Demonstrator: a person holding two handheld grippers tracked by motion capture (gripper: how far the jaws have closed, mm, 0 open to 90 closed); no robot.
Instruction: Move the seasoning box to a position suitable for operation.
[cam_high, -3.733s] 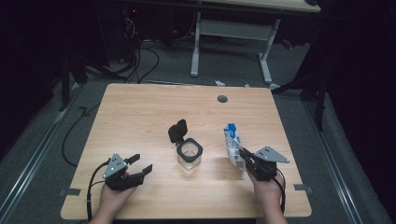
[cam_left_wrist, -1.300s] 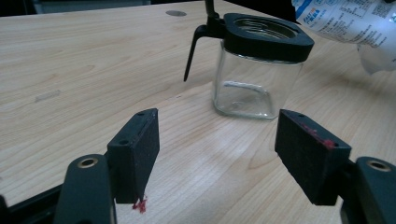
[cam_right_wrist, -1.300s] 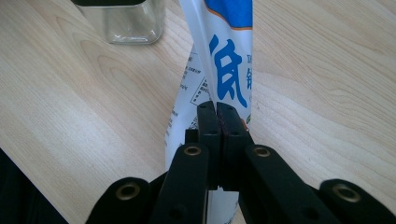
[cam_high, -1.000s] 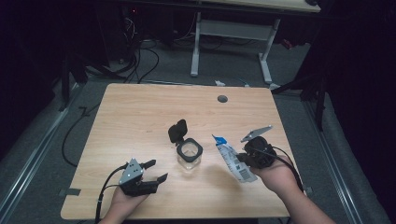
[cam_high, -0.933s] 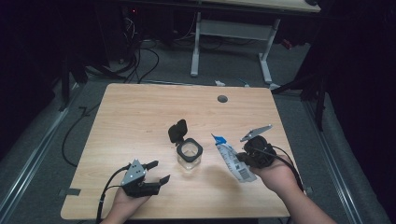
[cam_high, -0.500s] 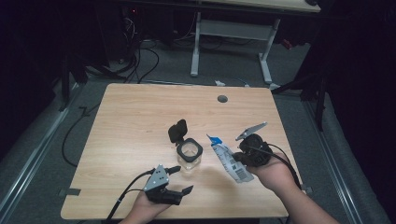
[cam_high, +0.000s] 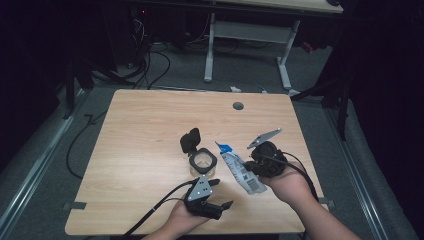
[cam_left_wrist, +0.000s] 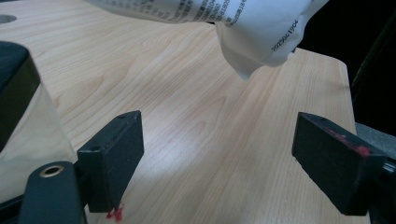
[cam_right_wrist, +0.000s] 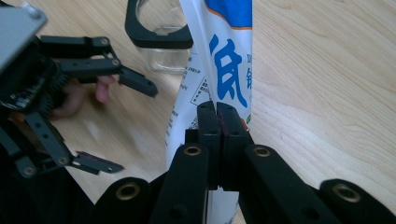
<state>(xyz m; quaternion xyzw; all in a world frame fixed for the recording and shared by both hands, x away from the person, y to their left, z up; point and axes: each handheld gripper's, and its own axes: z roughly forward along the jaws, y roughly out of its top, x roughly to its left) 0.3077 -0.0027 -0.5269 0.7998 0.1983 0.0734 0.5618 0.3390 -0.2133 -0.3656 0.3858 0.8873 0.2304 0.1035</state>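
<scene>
High view: a white pouch with blue print is held tilted above the counter, just beside an open clear jar with a black flip lid. The jaws of the right gripper are pressed shut on the pouch. The jaws of the left gripper, just opened, are spread wide with nothing between them, near the jar and below the pouch's end.

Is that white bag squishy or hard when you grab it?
Probably squishy: the white bag creases where the right gripper pinches it with its fingers. Its free end sags above the table, so likely floppy. It looks fairly light, held up by one edge.
</scene>
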